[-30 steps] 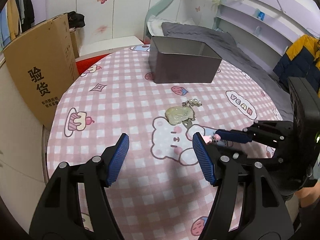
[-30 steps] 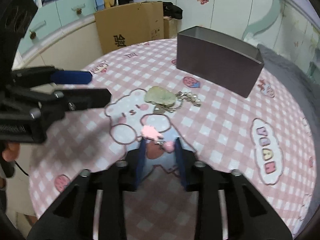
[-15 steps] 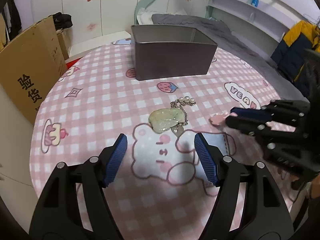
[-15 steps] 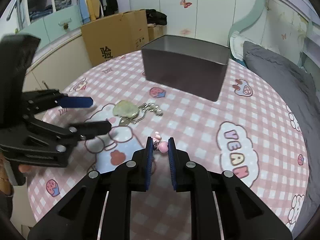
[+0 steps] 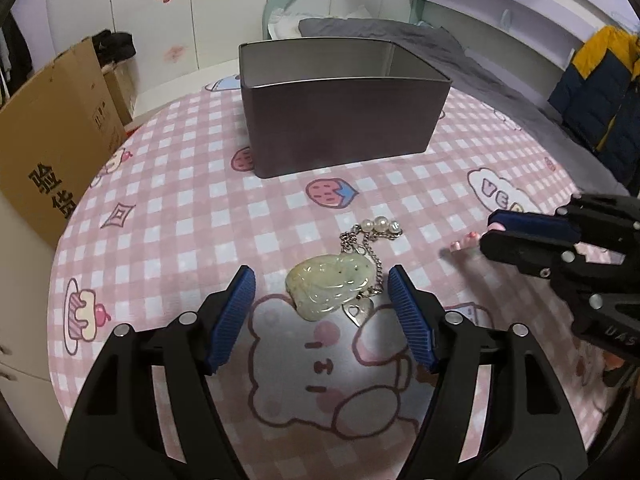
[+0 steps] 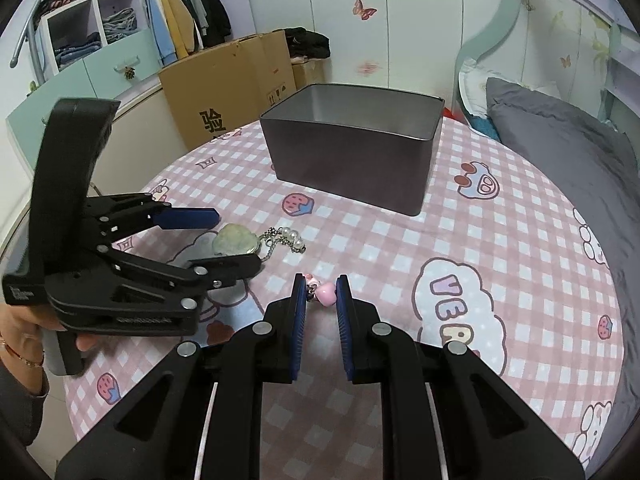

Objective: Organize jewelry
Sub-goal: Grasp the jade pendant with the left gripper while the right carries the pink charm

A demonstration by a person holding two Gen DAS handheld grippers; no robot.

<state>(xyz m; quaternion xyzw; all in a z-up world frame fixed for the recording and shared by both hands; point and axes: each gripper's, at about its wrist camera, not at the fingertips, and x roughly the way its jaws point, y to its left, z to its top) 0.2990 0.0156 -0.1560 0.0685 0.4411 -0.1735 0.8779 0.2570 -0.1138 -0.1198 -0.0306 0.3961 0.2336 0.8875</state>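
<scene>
On the pink checked cloth (image 5: 168,208), the left gripper (image 5: 322,312) stands wide open, its fingers either side of the jade pendant (image 5: 328,285). The right gripper (image 6: 320,300) pinches a pink charm (image 6: 325,294), well short of the grey tin (image 6: 352,152).

place: home bedroom | signs: bed (image 6: 552,128); open wardrobe (image 6: 176,28); butterfly wall stickers (image 6: 363,9)

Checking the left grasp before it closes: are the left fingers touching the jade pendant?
Apart. In the left wrist view, tablecloth shows between the jade pendant and each of the left gripper's open fingers.
</scene>
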